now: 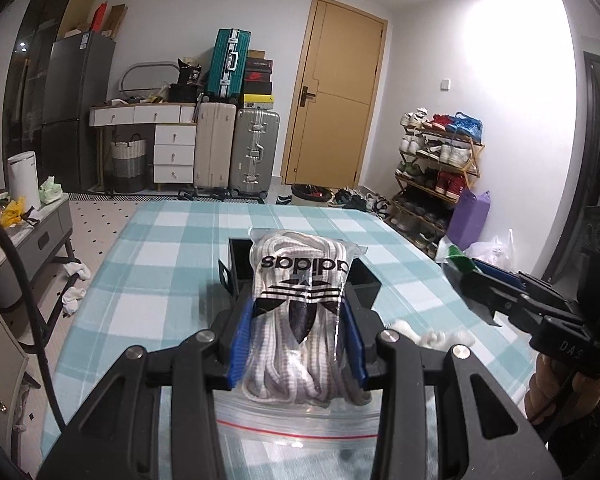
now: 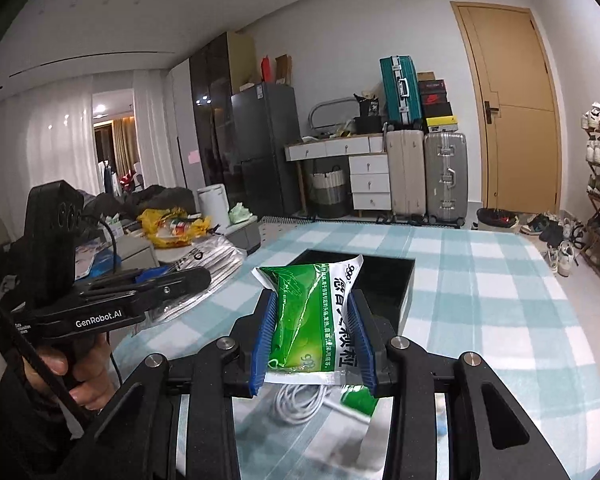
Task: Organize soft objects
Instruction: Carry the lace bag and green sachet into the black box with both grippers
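Note:
My left gripper (image 1: 298,340) is shut on a clear Adidas bag of white laces (image 1: 300,304), held above the checked tablecloth (image 1: 160,264), just in front of a black open box (image 1: 364,280). My right gripper (image 2: 312,340) is shut on a green and white sachet (image 2: 312,312), held in front of the same black box (image 2: 396,280). The right gripper also shows at the right edge of the left wrist view (image 1: 496,284), and the left gripper at the left of the right wrist view (image 2: 172,284).
A clear zip bag (image 1: 300,420) lies under the left gripper. A white cable (image 2: 300,400) and a white crumpled item (image 1: 432,336) lie on the table. Suitcases, drawers and a shoe rack (image 1: 440,168) stand beyond the table.

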`<act>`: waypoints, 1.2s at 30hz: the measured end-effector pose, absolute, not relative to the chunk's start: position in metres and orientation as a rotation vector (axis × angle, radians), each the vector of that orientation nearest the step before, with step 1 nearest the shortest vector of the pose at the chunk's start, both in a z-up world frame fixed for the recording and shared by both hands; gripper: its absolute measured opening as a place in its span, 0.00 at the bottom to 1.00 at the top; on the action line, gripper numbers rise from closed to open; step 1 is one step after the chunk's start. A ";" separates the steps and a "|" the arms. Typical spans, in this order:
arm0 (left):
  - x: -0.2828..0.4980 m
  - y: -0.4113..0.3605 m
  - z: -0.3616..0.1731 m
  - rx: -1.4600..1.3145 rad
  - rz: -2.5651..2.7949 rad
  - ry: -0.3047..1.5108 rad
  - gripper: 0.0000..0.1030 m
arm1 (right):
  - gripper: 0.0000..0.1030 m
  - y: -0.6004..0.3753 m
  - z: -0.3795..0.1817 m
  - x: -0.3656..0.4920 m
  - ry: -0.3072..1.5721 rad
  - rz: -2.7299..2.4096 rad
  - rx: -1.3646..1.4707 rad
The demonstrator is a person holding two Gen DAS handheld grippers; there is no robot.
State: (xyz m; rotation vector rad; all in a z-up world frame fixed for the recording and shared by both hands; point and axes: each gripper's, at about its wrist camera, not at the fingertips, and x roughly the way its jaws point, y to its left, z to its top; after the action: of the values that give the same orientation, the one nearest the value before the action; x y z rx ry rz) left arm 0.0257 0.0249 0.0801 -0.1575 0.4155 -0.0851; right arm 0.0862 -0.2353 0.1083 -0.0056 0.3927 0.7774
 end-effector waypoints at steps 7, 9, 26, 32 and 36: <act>0.042 0.029 0.091 -0.143 -0.078 0.401 0.37 | 0.35 -0.241 0.125 0.106 0.381 0.750 0.007; 0.048 0.030 0.092 -0.147 -0.070 0.403 0.38 | 0.35 -0.240 0.125 0.113 0.387 0.741 0.009; 0.098 0.037 0.098 -0.155 -0.057 0.428 0.38 | 0.35 -0.225 0.127 0.170 0.416 0.709 0.035; 0.111 0.040 0.102 -0.154 -0.047 0.429 0.38 | 0.35 -0.221 0.136 0.192 0.429 0.710 0.034; 0.127 0.040 0.094 -0.150 -0.041 0.461 0.38 | 0.35 -0.213 0.128 0.209 0.479 0.724 0.018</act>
State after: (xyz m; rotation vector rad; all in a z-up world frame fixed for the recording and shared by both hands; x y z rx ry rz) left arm 0.1268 0.0402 0.0943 -0.1504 0.4609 -0.0414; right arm 0.2086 -0.2128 0.1282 0.0184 0.4792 0.7240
